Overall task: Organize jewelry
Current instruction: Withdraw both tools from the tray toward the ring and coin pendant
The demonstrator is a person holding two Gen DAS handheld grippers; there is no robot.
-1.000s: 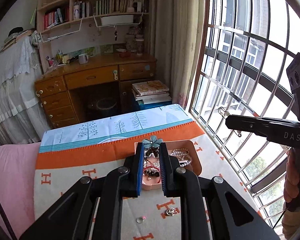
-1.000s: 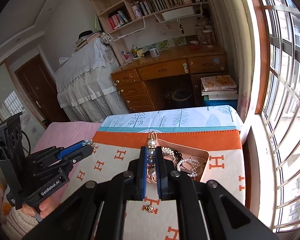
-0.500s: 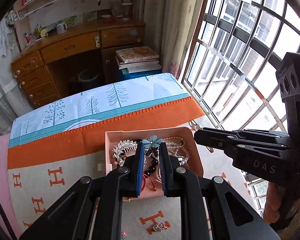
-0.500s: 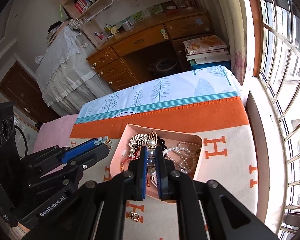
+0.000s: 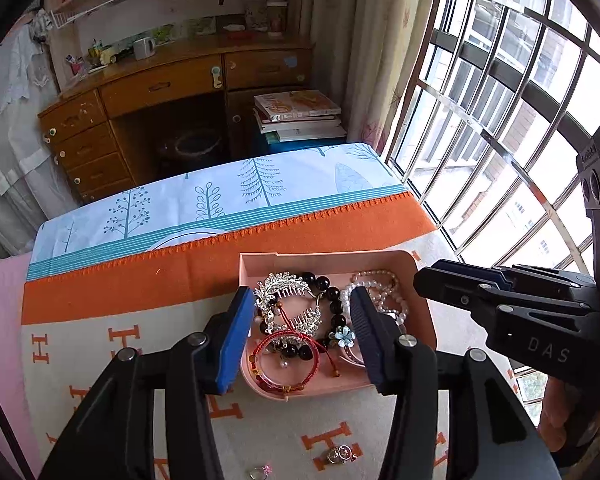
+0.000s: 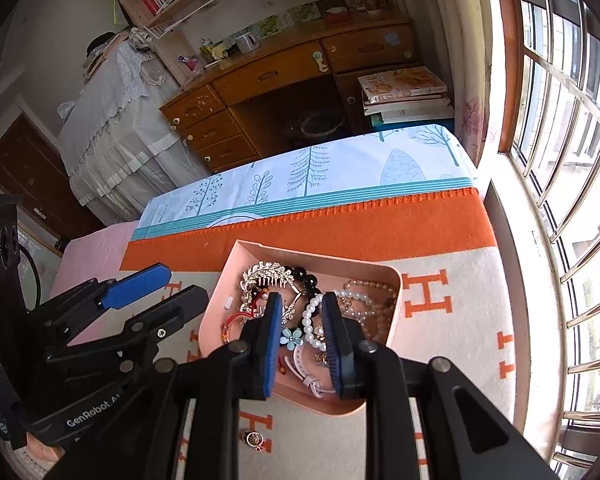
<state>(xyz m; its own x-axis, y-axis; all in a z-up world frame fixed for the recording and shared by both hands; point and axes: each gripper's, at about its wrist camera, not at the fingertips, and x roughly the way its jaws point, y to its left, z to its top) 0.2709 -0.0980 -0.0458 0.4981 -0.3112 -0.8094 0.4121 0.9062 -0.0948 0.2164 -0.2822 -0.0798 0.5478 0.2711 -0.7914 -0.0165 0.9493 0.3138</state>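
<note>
A pink tray full of jewelry sits on the orange and cream blanket. My left gripper is open and empty, hovering over the tray. A blue flower piece lies in the tray beside black beads, a silver leaf comb, a red bracelet and pearl strands. My right gripper is open and empty above the flower piece and white pearls. It also shows at the right of the left wrist view.
Two small rings lie on the blanket in front of the tray; one shows in the right wrist view. A wooden desk, stacked books and a barred window stand beyond.
Both grippers moved down over the tray and opened. The blue flower piece left my left gripper and the pearl piece left my right gripper; both now lie in the tray.
</note>
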